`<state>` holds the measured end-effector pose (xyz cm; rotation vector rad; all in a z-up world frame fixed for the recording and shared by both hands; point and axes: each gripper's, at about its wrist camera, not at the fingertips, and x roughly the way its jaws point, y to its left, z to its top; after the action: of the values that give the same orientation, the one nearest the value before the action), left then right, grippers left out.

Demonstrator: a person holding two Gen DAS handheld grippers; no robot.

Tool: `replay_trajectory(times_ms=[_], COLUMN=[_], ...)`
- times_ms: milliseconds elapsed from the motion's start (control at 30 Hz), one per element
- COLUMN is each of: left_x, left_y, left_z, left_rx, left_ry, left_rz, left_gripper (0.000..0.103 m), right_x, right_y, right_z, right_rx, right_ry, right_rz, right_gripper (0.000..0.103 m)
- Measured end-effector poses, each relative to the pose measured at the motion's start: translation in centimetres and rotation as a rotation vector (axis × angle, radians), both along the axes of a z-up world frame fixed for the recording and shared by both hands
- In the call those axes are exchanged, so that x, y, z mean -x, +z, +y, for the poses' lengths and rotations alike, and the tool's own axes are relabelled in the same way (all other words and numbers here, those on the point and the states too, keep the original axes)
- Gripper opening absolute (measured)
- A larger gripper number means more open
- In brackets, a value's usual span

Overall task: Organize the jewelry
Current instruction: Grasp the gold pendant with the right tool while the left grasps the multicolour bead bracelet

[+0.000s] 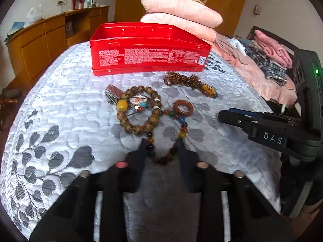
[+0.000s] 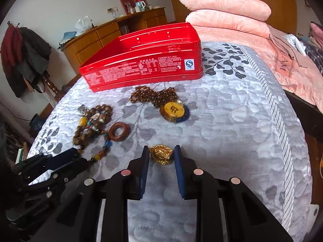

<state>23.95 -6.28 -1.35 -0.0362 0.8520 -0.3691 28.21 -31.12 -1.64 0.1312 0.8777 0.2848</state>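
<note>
An open red tin (image 1: 148,49) (image 2: 141,66) stands on the grey patterned bedspread. In front of it lie a brown bead bracelet (image 1: 139,110) (image 2: 90,125), a multicoloured bead strand with a wooden ring (image 1: 183,109) (image 2: 119,131), and a brown bead necklace with a yellow medallion (image 1: 209,89) (image 2: 174,111). My left gripper (image 1: 161,143) (image 2: 78,158) is open with the multicoloured strand's lower loop (image 1: 161,157) between its fingers. My right gripper (image 2: 161,151) (image 1: 220,114) has its jaws around a gold pendant (image 2: 162,154), touching it on both sides.
Pink folded quilts (image 1: 181,16) (image 2: 226,12) are stacked behind the tin. Clothes (image 1: 268,60) lie on the bed at right. A wooden cabinet (image 1: 50,38) (image 2: 113,34) stands along the far wall. The bedspread (image 2: 242,121) stretches right of the jewelry.
</note>
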Motion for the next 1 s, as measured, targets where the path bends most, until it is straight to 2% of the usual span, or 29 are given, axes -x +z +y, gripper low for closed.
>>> replay_trajectory(times_ms=[267, 400, 567, 800, 933, 1000], left_x=[1.3, 1.8, 1.8, 0.1, 0.0, 0.0], left_y=[0.2, 1.1, 1.8, -0.1, -0.5, -0.6], left_z=[0.3, 0.1, -1.2, -3.6, -4.0, -4.1], left_rx=[0.038, 0.043, 0.059, 0.026, 0.012, 0.003], left_ry=[-0.029, -0.034, -0.076, -0.105, -0.100, -0.091], left_rz=[0.032, 0.002, -0.020, 0.043, 0.029, 0.023], left_gripper=[0.022, 0.028, 0.028, 0.027, 0.026, 0.021], right_x=[1.4, 1.5, 1.7, 1.9, 1.9, 1.7], right_y=[-0.2, -0.3, -0.1, 0.0, -0.2, -0.4], right_z=[-0.6, -0.6, -1.0, -1.8, -1.6, -1.5], right_rx=[-0.014, -0.015, -0.019, -0.024, -0.025, -0.026], right_ry=[0.000, -0.002, -0.012, -0.027, -0.023, -0.024], right_rz=[0.003, 0.002, -0.002, -0.004, -0.001, 0.002], right_gripper=[0.025, 0.025, 0.025, 0.025, 0.025, 0.025])
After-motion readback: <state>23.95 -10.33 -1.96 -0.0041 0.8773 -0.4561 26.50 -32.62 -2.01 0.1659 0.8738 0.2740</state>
